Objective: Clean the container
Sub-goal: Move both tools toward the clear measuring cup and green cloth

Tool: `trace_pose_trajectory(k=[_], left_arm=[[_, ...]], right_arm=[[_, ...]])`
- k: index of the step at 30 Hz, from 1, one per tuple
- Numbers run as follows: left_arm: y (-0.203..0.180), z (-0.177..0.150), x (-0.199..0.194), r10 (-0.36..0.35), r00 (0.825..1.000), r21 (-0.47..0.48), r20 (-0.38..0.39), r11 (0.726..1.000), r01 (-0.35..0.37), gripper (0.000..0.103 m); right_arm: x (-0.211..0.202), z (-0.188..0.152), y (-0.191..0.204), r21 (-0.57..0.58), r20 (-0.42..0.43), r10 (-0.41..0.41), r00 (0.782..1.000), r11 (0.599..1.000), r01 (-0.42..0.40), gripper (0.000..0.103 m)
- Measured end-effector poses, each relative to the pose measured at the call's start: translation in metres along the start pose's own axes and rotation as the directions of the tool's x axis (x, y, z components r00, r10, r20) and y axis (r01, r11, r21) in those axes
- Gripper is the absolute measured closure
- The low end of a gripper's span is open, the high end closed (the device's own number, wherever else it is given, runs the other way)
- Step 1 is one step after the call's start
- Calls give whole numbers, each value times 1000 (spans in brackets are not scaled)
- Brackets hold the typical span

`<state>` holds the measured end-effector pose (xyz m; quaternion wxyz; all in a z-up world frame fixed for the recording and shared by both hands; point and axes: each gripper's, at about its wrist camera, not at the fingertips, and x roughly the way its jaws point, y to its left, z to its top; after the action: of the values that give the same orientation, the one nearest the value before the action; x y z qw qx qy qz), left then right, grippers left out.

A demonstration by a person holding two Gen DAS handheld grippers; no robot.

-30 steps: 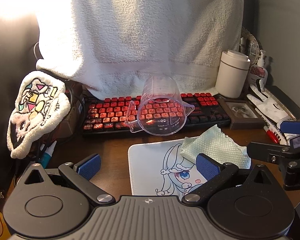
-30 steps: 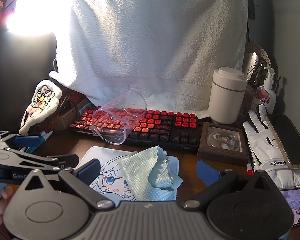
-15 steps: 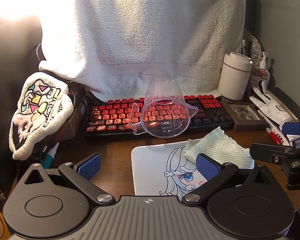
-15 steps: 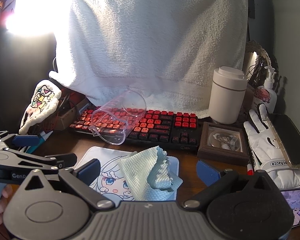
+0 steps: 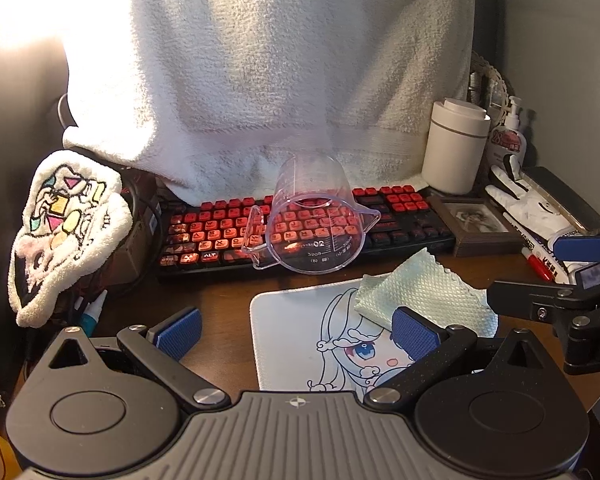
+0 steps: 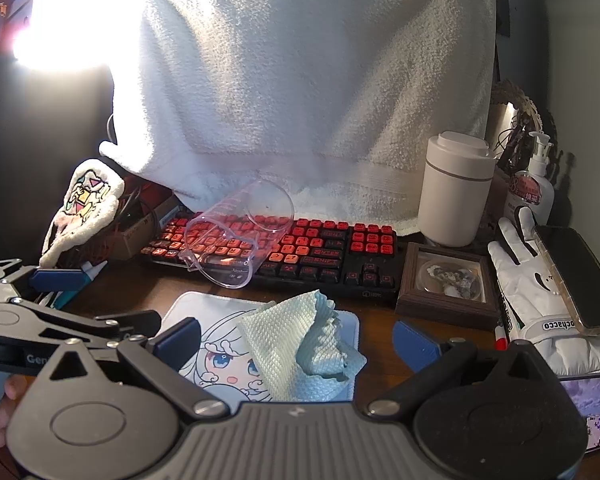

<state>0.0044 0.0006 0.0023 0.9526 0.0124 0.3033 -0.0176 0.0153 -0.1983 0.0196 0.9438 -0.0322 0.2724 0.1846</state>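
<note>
Compared with a second ago, the left wrist view has drifted slightly, so the measuring cup (image 5: 310,222) and the keyboard (image 5: 400,216) sit a little further right and lower in that frame; the right wrist view looks unchanged, and nothing on the tabletop (image 5: 220,300) has been moved. From the left, a fluffy patterned cloth (image 5: 66,232) hangs beside the keyboard. The clear measuring cup lies tipped on its side across the red keys, its open mouth towards the cameras, under the edge of a big white towel (image 5: 268,72). In front of it, a pale green paper towel (image 6: 300,344) lies crumpled on the right part of the mouse pad (image 5: 296,340). The left claw (image 5: 296,330) is released, its blue pads spread wide and holding nothing, hovering over the mouse pad. The right claw (image 6: 296,340) is likewise wide open and empty, with the paper towel lying between its fingers but untouched. Further right stand a white canister (image 6: 454,188) and a small picture frame (image 6: 448,280).
</note>
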Motion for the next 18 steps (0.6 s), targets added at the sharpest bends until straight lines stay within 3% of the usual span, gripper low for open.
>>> trace_pose_trajectory(k=[9,13,18], left_arm=[[0,-2,0,-50,999,13,16,999,50,2],[-1,-3,0,-56,998,15,19,998,55,9],[-2,-4,0,-74,997,25,23,997,73,9]], right_arm=[[2,1,-1,4,-1,5,1000,1000,-5,0],[1,-1,0,1,-1,10,1000,1000,-10,0],[1,-1,-1,1,2,11,1000,1000,-11,0]])
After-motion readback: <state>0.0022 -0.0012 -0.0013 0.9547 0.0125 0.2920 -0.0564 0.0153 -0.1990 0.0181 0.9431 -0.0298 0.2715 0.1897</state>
